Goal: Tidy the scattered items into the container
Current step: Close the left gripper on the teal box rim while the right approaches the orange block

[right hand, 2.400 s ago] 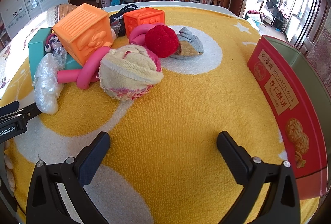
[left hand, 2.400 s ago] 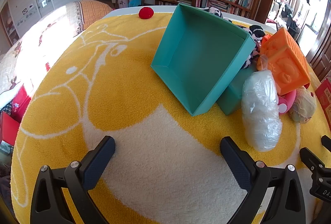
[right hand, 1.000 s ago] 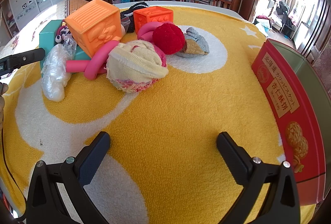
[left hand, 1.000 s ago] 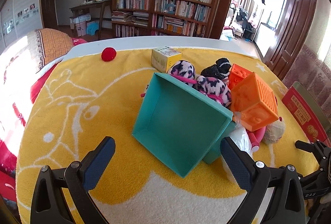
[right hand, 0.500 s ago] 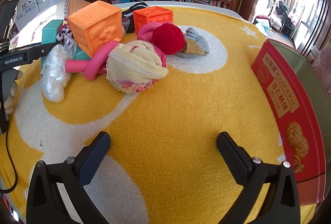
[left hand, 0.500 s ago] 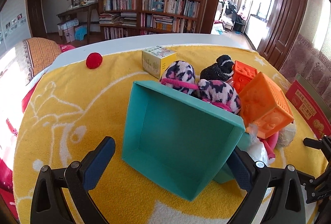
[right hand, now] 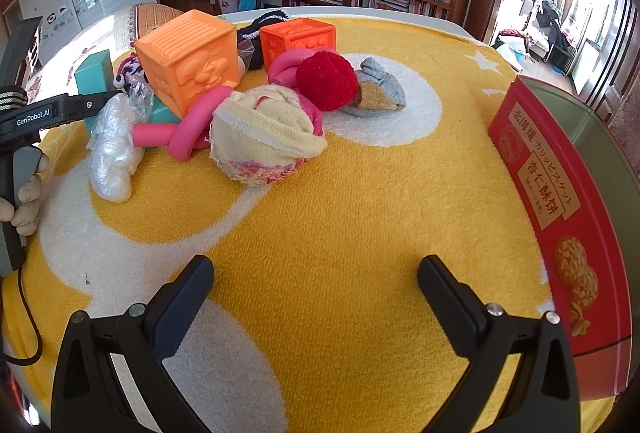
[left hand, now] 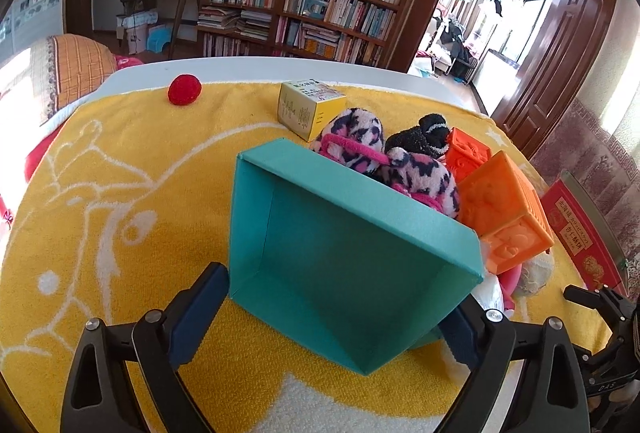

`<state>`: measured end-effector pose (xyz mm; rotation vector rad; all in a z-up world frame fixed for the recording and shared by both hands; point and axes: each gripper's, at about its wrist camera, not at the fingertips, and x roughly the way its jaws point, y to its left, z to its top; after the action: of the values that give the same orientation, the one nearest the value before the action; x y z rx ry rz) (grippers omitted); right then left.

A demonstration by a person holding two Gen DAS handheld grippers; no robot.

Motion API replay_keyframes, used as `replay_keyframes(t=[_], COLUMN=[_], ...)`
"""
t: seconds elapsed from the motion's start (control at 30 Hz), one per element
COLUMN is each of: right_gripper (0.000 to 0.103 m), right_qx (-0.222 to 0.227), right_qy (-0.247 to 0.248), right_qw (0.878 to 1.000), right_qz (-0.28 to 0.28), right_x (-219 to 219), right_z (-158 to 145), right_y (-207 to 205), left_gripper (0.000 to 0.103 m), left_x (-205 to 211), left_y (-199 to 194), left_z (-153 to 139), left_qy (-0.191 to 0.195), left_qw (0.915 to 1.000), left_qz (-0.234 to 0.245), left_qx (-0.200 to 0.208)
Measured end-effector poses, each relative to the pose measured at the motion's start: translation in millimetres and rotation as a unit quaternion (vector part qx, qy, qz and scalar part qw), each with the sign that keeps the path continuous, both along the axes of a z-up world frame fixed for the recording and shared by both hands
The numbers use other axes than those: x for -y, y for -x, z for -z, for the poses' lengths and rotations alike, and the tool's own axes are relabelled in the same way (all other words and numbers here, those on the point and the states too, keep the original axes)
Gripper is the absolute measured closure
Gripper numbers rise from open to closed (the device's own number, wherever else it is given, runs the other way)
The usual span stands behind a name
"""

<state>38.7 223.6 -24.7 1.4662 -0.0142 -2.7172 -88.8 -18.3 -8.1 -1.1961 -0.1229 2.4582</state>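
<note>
Closer now, left claw [left hand: 324, 317] gapes around tilted, empty teal box [left hand: 340, 273]; right claw [right hand: 316, 297] open, empty.

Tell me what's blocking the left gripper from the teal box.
Nothing visible. The left gripper is open, with the tilted teal box already between its fingers. The toys are piled behind and to the right of the box, not in front.

The left gripper [left hand: 324, 317] has its fingers [left hand: 196, 317] spread wide, one at each lower corner of its own view. The right gripper [right hand: 314, 297] is likewise wide apart, its fingers [right hand: 180, 305] holding nothing and pointing forward. In the right wrist view, the left hand [right hand: 24, 193] grips its tool's handle at the far left edge.
</note>
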Motion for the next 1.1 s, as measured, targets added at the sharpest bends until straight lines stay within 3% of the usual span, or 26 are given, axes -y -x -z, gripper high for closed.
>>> replay_keyframes(t=[0.07,0.1,0.13,0.4,0.57,0.77,0.97,1.0,1.03,1.1], right_gripper=[0.003,0.003,0.003,0.003,0.003,0.003,0.003,0.003,0.003,0.003], right_qx=[-0.008,-0.014,-0.021,-0.077,-0.067,-0.043,-0.018,-0.013,-0.012,-0.017], right_qy=[0.029,0.044,0.055,0.079,0.131,0.153,0.182,0.185,0.185,0.18], right_qw=[1.0,0.999,0.998,0.994,0.989,0.987,0.983,0.982,0.982,0.983], right_qz=[0.006,0.007,0.007,-0.023,-0.02,-0.003,0.02,0.024,0.027,0.029], right_x=[-4.0,-5.1,-4.9,25.4,35.6,44.5,45.0,45.5,45.5,47.7], right_z=[-8.5,-14.3,-20.4,-60.6,-61.9,-52.0,-40.5,-38.1,-37.1,-36.2], right_y=[0.4,0.9,1.7,28.2,54.7,77.5,98.2,101.1,102.3,104.5], left_gripper=[0.01,0.031,0.043,0.043,0.043,0.053,0.052,0.044,0.024,0.009], left_x=[2.2,3.4,4.8,3.0,-3.3,-5.9,0.8,2.4,4.5,11.2], left_y=[-2.8,-3.6,-3.3,-4.0,-7.7,-12.5,-11.0,-9.8,-9.1,-10.6], left_z=[-5.7,-8.4,-9.8,-6.0,-5.1,-9.6,-12.8,-13.2,-13.4,-16.2], left_qy=[-0.012,-0.023,-0.035,-0.028,-0.007,0.003,-0.004,-0.004,-0.005,-0.018], left_qw=[0.9999,0.9997,0.9994,0.9996,0.9999,0.9996,0.9994,0.9994,0.9993,0.9985], left_qz=[-0.003,0.0,0.005,0.009,0.014,0.018,0.01,0.006,0.001,-0.015], left_qx=[-0.006,-0.007,-0.001,0.002,-0.006,-0.023,-0.034,-0.035,-0.037,-0.049])
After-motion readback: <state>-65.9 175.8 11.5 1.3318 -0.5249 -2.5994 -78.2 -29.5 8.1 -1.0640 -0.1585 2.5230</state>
